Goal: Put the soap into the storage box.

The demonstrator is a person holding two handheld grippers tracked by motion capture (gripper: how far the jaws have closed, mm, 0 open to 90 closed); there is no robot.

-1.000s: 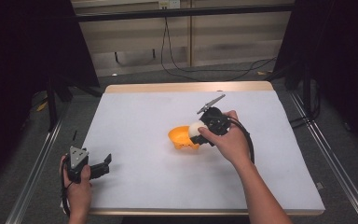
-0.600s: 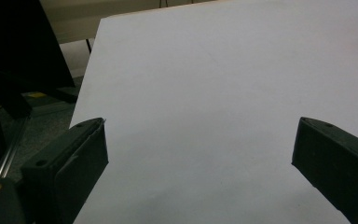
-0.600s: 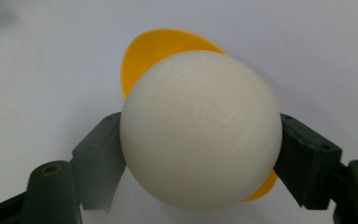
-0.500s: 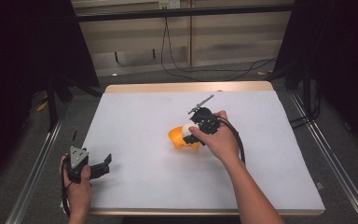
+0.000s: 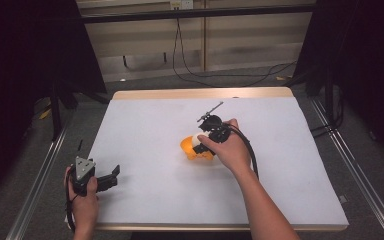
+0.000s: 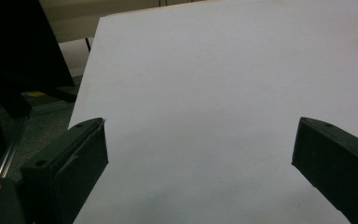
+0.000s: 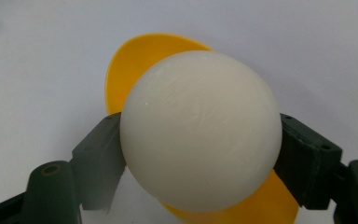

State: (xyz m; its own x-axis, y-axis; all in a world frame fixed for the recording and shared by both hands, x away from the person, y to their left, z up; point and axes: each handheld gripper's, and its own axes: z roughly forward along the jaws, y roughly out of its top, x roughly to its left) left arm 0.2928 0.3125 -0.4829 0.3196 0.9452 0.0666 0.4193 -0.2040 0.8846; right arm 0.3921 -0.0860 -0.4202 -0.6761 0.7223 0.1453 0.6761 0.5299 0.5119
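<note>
In the high view, the right gripper (image 5: 200, 143) sits near the middle of the counter (image 5: 280, 200), held in the person's right hand (image 5: 230, 149), with its nose down at an orange bowl (image 5: 189, 147). From up there a small white ball (image 5: 196, 140) is just a pale spot at the bowl's rim, and the hand hides how the jaws stand. The right gripper view makes it plain: the white ball (image 7: 200, 128) sits squarely between the two black jaws of the right gripper (image 7: 200, 158), one pad pressed against each side of it, so the jaws are closed on the ball and held apart by its width. The orange bowl (image 7: 135, 65) shows behind and below the ball on the white counter.

The left gripper (image 5: 111, 176) lies close to the counter's near left corner, in the left hand (image 5: 82, 197), well apart from the bowl. The left gripper view shows the left gripper (image 6: 200, 154) with its jaws standing wide apart, nothing between them, over bare white counter (image 6: 214, 70) stretching toward the far edge.
</note>
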